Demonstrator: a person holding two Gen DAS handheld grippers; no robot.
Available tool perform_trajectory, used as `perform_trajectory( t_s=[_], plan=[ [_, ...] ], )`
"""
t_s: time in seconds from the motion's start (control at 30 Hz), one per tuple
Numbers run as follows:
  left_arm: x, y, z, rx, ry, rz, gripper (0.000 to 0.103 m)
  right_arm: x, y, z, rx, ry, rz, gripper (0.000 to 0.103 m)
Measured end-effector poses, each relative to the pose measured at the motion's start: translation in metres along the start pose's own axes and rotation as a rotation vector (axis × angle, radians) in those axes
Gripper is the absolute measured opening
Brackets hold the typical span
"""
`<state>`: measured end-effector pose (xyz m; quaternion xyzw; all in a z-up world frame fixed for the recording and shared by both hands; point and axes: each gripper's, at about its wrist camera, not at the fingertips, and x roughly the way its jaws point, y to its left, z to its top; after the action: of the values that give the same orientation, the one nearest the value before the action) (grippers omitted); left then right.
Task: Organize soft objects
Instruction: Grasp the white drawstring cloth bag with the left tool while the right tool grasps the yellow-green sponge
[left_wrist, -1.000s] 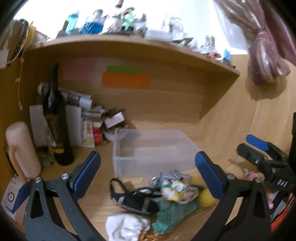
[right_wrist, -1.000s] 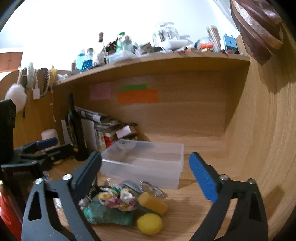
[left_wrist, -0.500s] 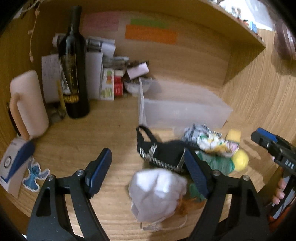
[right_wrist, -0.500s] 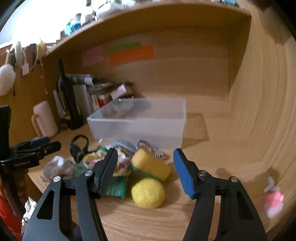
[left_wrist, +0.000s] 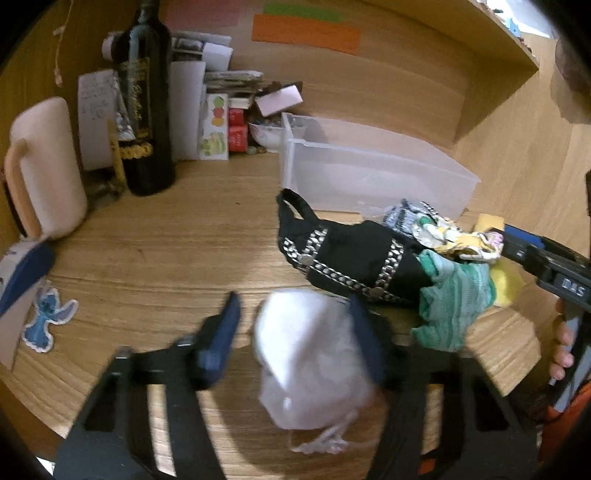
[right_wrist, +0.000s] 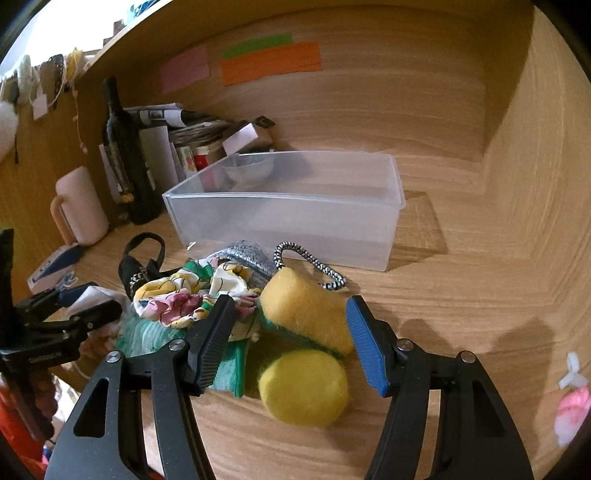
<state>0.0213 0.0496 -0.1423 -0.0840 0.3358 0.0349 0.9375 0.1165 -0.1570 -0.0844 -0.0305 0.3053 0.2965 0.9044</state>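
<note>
Both claws are seen spread over the pile of soft things that lies in front of the clear plastic bin (right_wrist: 295, 206). Around the white cloth bundle (left_wrist: 314, 354), at the pile's end farthest from the bin, the left gripper (left_wrist: 295, 328) is placed with its jaws apart; whether the pads touch the cloth cannot be told, since that view is blurred. Open too, the right gripper (right_wrist: 288, 332) is held around the yellow sponge block (right_wrist: 306, 314), with the round yellow sponge (right_wrist: 304, 387) just nearer than it. No soft item is seen inside the bin, so the sorting is judged hardly begun.

Several slips could follow. If the right jaws are closed low, the floral fabric (right_wrist: 192, 295) beside the sponge block could be pinched along with it and dragged. The white bundle is loose, so a shallow grip could shed it short of the bin. The black studded strap (left_wrist: 347, 258), lying between bundle and bin, could be snagged in transit.
</note>
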Motion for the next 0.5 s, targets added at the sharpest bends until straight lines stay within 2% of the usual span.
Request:
perform_trajectory(
  t_s=[0.1,0.13,0.17,0.33,0.5],
  plan=[
    [-0.003,0.0,0.0,-0.003,-0.006,-0.007,0.029,0.004,-0.003,0.003,0.012,0.002,-0.002,0.057],
    [-0.004,0.0,0.001,0.003,-0.011,-0.003,0.027,0.005,-0.004,0.004,0.018,0.001,-0.009,0.046],
    [-0.006,0.0,0.002,0.004,-0.015,-0.001,0.022,0.006,-0.006,0.005,0.023,0.004,-0.014,0.041],
    [-0.018,0.005,0.015,0.004,-0.047,0.005,0.02,0.002,-0.011,0.008,0.034,-0.014,-0.012,0.038],
    [-0.038,0.007,0.038,0.025,-0.129,0.021,0.02,-0.004,-0.011,0.012,0.029,-0.043,-0.03,0.037]
  ],
)
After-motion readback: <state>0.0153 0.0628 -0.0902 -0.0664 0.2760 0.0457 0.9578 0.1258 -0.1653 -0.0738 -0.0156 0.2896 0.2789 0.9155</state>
